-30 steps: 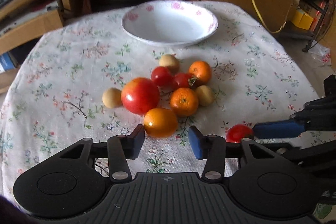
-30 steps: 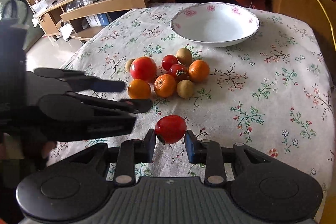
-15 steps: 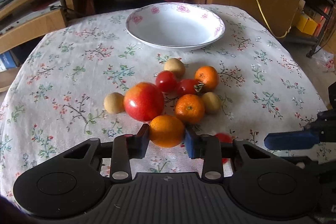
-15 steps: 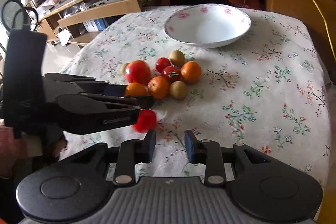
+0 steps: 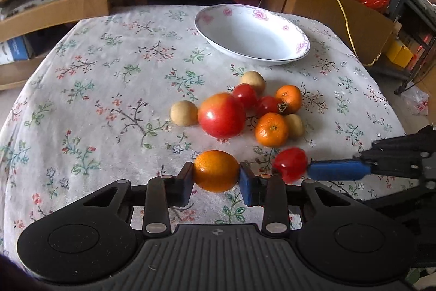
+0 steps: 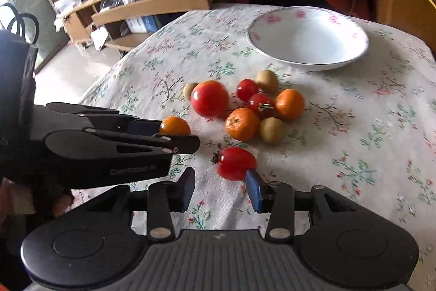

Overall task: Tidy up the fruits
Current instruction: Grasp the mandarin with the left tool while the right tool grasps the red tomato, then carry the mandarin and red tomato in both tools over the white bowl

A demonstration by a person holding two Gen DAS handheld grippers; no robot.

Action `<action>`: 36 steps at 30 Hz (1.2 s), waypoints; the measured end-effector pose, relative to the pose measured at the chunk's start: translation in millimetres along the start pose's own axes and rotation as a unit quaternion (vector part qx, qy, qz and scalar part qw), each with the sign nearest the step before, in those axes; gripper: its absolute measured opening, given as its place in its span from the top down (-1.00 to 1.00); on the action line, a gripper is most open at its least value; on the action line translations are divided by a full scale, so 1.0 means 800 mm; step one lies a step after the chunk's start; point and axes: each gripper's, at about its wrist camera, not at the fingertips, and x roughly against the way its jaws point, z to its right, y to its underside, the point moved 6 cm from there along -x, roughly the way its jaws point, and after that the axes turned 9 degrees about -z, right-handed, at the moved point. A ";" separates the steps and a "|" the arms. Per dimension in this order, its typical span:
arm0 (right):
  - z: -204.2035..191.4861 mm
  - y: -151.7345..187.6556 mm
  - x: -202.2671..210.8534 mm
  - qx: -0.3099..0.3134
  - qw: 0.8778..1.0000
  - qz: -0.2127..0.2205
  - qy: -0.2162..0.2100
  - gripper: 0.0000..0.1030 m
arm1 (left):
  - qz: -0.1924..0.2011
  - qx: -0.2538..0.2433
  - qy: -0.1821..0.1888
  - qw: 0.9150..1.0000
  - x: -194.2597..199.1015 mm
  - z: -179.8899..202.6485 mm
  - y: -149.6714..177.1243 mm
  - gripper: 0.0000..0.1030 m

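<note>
The tomato [image 6: 235,162] has slipped from the opening right gripper [image 6: 220,187]; the left gripper [image 5: 216,179] now grasps an orange [image 5: 216,170] for the bowl [image 5: 252,34].

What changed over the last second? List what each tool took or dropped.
The left tool closed on the orange and drew it out of the pile toward the camera. The right tool lost its small tomato; its jaws are opening, and the tomato sits against one pad only. The bowl and the remaining fruit stayed put.
</note>
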 end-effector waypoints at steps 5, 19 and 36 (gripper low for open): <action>0.000 -0.006 -0.015 0.004 1.000 -0.002 0.011 0.22 | -0.002 0.009 0.001 1.000 0.001 -0.006 0.000 0.17; 0.012 -0.023 -0.027 -0.007 1.000 0.005 0.002 0.22 | -0.005 0.015 0.006 1.000 0.003 -0.012 0.003 0.17; 0.019 -0.025 0.012 -0.026 0.999 0.032 0.018 0.28 | 0.012 0.003 0.015 1.000 0.018 0.010 -0.025 0.18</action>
